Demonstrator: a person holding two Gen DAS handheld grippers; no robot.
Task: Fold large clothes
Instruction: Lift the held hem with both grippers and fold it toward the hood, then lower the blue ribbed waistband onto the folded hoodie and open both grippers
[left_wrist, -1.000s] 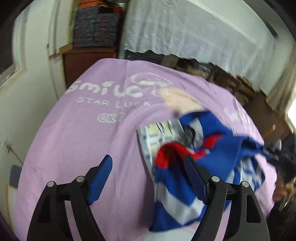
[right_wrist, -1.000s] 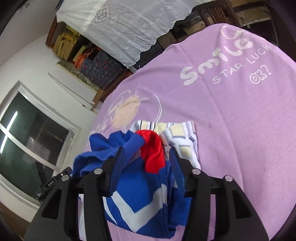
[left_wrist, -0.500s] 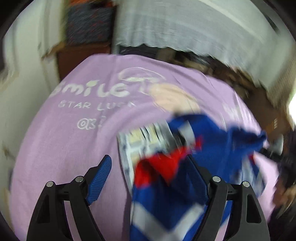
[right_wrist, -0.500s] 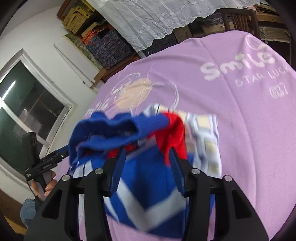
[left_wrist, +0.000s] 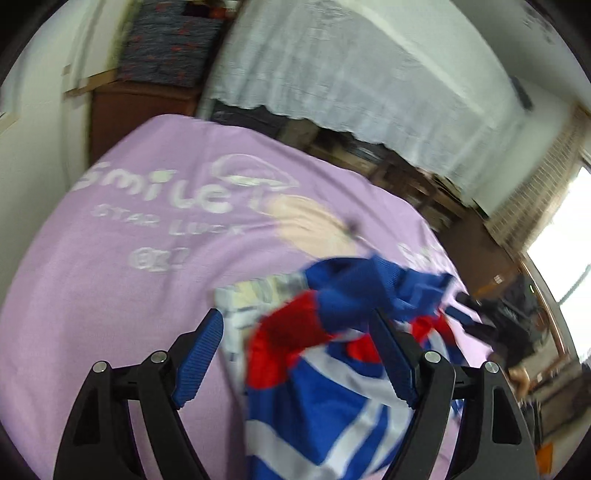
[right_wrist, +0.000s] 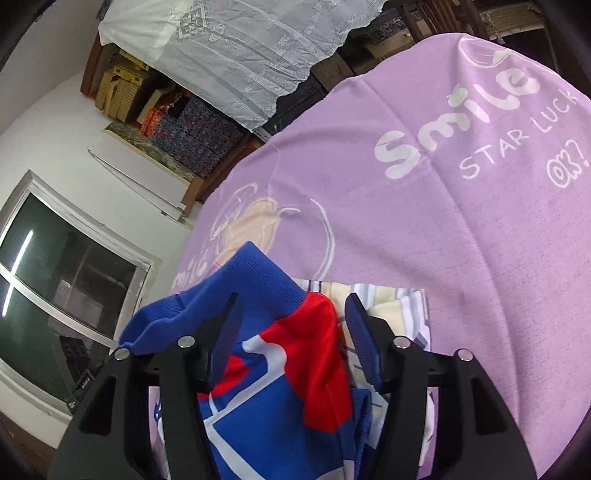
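A blue, red and white striped garment (left_wrist: 332, 387) lies crumpled on a purple "Smile" sheet (left_wrist: 147, 258); it also shows in the right wrist view (right_wrist: 280, 369). Under it lies a folded checked cloth (left_wrist: 240, 299), also in the right wrist view (right_wrist: 391, 306). My left gripper (left_wrist: 299, 354) is open, its jaws wide apart above the garment's left part. My right gripper (right_wrist: 291, 332) is open above the garment, with cloth lying between its fingers; the jaws do not press it.
The purple sheet (right_wrist: 461, 221) covers the whole work surface. A white lace cloth (left_wrist: 351, 74) hangs at the back over dark furniture. A window (right_wrist: 55, 295) and white wall are on one side. The other gripper and hand (left_wrist: 498, 332) show at the right.
The garment has shifted and bunched; its blue and red part rose and moved across the checked cloth. Both grippers stayed open while moving over it.
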